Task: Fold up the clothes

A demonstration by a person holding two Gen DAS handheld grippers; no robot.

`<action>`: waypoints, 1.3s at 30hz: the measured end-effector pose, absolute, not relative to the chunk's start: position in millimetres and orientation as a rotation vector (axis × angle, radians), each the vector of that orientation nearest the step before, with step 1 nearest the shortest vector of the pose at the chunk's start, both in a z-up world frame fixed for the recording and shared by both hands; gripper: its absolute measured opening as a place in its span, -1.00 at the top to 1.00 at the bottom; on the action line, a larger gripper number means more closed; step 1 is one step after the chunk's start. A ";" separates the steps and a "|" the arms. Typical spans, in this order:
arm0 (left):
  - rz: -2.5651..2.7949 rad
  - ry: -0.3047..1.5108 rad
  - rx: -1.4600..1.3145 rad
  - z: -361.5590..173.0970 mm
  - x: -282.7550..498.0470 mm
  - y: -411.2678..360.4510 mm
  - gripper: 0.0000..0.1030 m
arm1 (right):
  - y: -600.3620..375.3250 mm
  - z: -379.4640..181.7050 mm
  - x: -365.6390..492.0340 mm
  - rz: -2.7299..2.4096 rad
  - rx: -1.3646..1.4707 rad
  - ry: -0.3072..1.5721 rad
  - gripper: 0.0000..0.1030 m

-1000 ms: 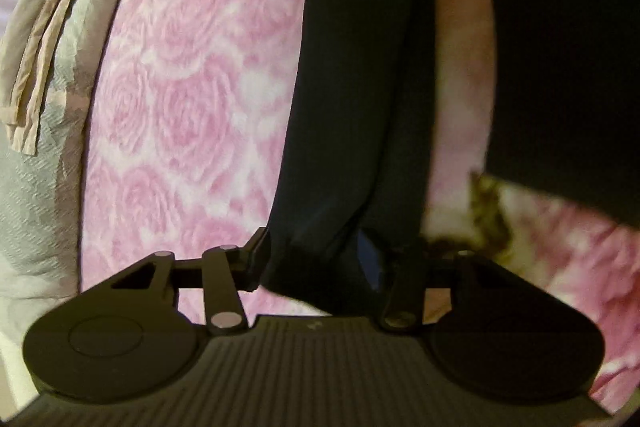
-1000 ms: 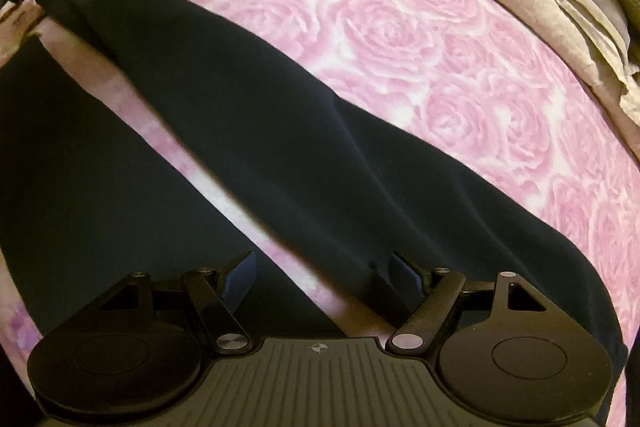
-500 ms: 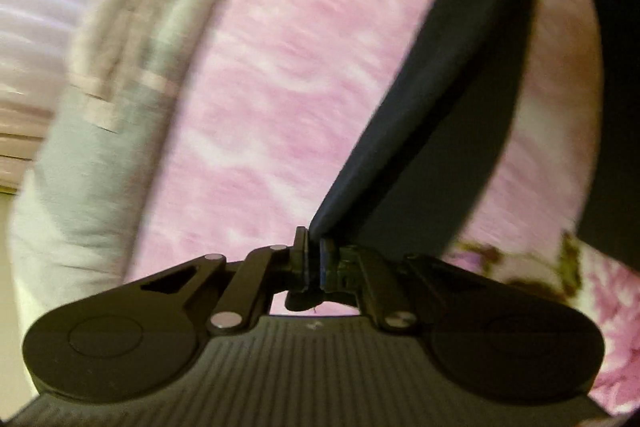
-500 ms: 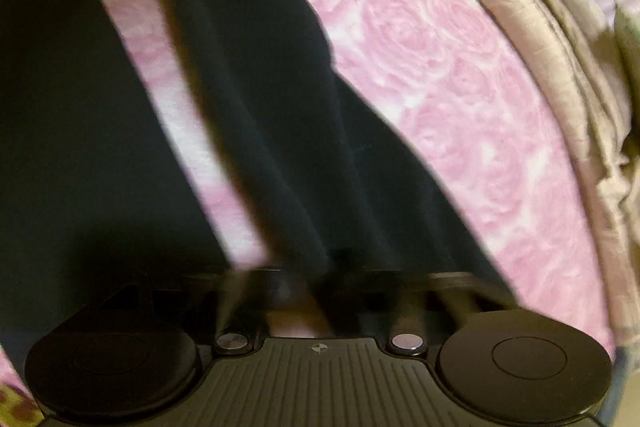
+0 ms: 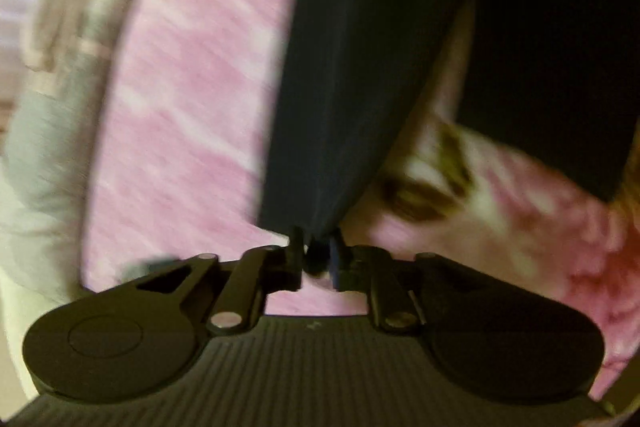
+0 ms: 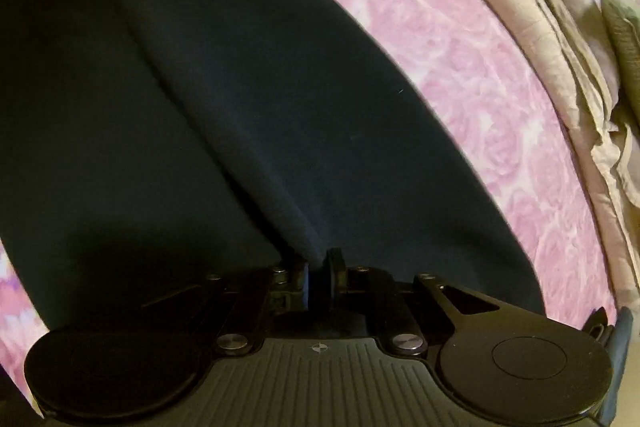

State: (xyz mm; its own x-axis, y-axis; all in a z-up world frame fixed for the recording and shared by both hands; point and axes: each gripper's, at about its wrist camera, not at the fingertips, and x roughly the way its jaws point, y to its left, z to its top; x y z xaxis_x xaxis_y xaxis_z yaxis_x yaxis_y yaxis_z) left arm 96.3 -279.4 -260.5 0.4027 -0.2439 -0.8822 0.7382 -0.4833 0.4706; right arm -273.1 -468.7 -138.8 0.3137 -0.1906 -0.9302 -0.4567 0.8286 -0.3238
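A dark navy garment (image 6: 240,87) with two long legs lies on a pink rose bedspread (image 6: 460,47). In the right wrist view my right gripper (image 6: 318,279) pinches a raised fold of it. Its jaws are opening slightly, with cloth still bunched between the pads. In the left wrist view my left gripper (image 5: 316,255) holds the end of one leg (image 5: 360,67), which runs taut up from the pads. These jaws are also opening a little, and cloth is still between them. The other leg (image 5: 552,27) lies to the right. The left view is blurred.
A beige and grey quilt (image 6: 540,27) runs along the bedspread's far edge, and shows as the quilt (image 5: 60,107) at the left of the left wrist view. A green pillow (image 6: 624,27) sits at the far right. Pink bedspread (image 5: 180,107) lies bare to the left of the held leg.
Both grippers went from open to closed on the dark cloth. The held leg has lifted and swung towards the other leg. The strip of bedspread between them is now covered in the right view.
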 end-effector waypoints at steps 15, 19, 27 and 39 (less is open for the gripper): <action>-1.176 0.728 1.159 -226.1 175.3 -344.6 0.29 | -486.1 -94.9 -205.4 0.202 -0.436 1.088 0.05; -1.219 0.775 1.247 -270.0 177.5 -361.0 0.29 | -520.8 -121.0 -165.5 0.247 -0.475 1.114 -0.15; -1.297 0.755 1.277 -260.9 177.4 -366.2 0.96 | -567.4 -170.9 -128.6 0.446 -0.348 1.367 0.25; -1.111 0.800 1.296 -267.3 204.3 -382.3 0.86 | -570.7 -129.8 -158.7 0.191 -0.307 1.139 -0.31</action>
State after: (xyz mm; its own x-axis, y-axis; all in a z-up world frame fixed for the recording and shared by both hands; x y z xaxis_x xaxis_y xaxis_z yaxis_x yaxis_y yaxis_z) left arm 204.3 -382.3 -267.3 0.3096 -0.1784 -0.9340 0.9423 -0.0737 0.3265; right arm -158.7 -570.7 -129.8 0.4092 -0.0060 -0.9124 -0.3039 0.9420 -0.1425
